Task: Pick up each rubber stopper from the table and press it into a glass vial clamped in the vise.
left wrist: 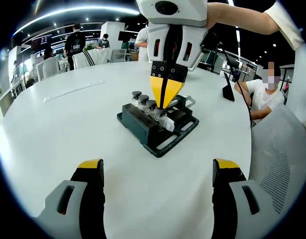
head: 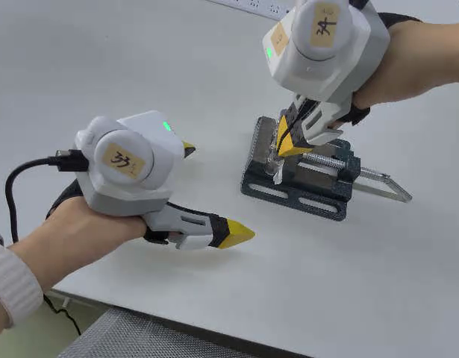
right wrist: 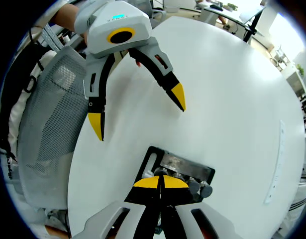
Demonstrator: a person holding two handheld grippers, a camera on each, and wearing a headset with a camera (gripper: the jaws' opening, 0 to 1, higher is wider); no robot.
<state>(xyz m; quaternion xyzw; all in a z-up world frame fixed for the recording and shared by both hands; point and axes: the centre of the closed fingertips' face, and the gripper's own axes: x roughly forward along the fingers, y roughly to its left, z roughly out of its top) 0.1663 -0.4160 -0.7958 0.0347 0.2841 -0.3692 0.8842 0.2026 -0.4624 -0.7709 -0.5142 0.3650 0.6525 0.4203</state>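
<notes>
Right gripper (left wrist: pixel 165 92), yellow tips closed to a thin slit, points down onto the row of small glass vials (left wrist: pixel 152 108) clamped in the dark green bench vise (left wrist: pixel 160 132), far right on the white table (head: pixel 139 67). Three vials in the row already carry dark rubber stoppers (left wrist: pixel 138 94); the tips sit at the next one along. Whether a stopper is pinched between the tips: cannot tell, they hide it. Left gripper (head: pixel 214 192) hovers near left, well apart from the vise, jaws wide, holding nothing.

Judgement: pressing step. To do it well, push straight down the vial's axis, with the tips centred on the stopper and the force gentle and even. A slanted shove could cock the stopper or crack the glass. The idle gripper could steady the vise base.
</notes>
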